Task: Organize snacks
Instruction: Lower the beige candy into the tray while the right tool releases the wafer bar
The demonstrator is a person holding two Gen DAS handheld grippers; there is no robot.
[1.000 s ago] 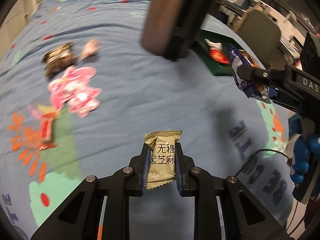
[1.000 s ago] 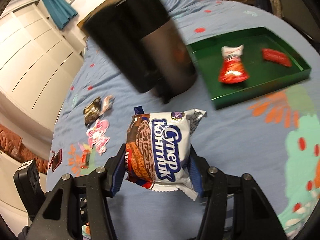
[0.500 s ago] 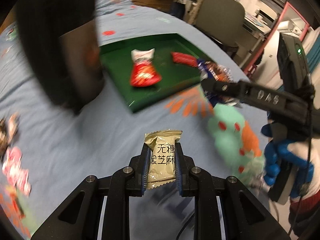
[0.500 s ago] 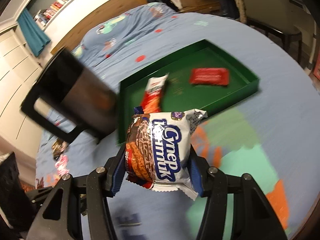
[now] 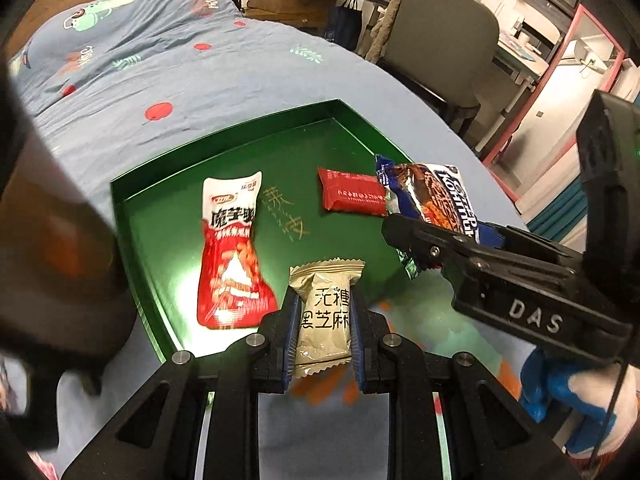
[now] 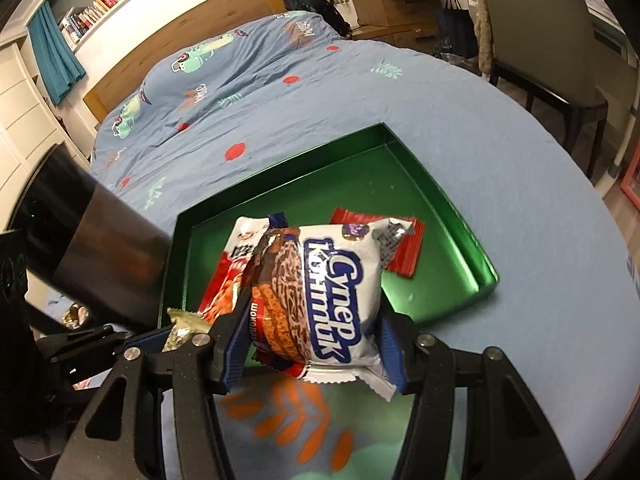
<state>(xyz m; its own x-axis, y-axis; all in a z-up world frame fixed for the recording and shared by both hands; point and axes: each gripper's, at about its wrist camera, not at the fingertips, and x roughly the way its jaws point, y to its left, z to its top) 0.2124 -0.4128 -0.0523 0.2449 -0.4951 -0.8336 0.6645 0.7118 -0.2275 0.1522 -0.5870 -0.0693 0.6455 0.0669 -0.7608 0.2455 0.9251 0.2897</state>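
A green tray [image 5: 248,128] [image 6: 460,220] lies on the blue bedspread. In it lie a red-and-white snack pouch [image 5: 232,248] [image 6: 224,276] and a red bar [image 5: 352,196] [image 6: 404,252]. My left gripper [image 5: 323,324] is shut on a beige sesame candy packet [image 5: 324,316], held above the tray's near edge; its tip shows in the right wrist view [image 6: 180,326]. My right gripper [image 6: 312,340] is shut on a white-and-blue chocolate wafer pack [image 6: 328,296], held over the tray's near right side, also in the left wrist view [image 5: 436,208].
A dark metal mug [image 5: 52,248] [image 6: 96,248] stands just left of the tray. A grey chair [image 5: 444,44] [image 6: 536,28] stands beyond the bed's right edge. A wrapped snack [image 6: 76,314] lies on the bedspread at far left.
Both grippers have swung right and forward toward the green tray, each still holding its snack. The tray now fills the middle of both views and the mug sits at the left.
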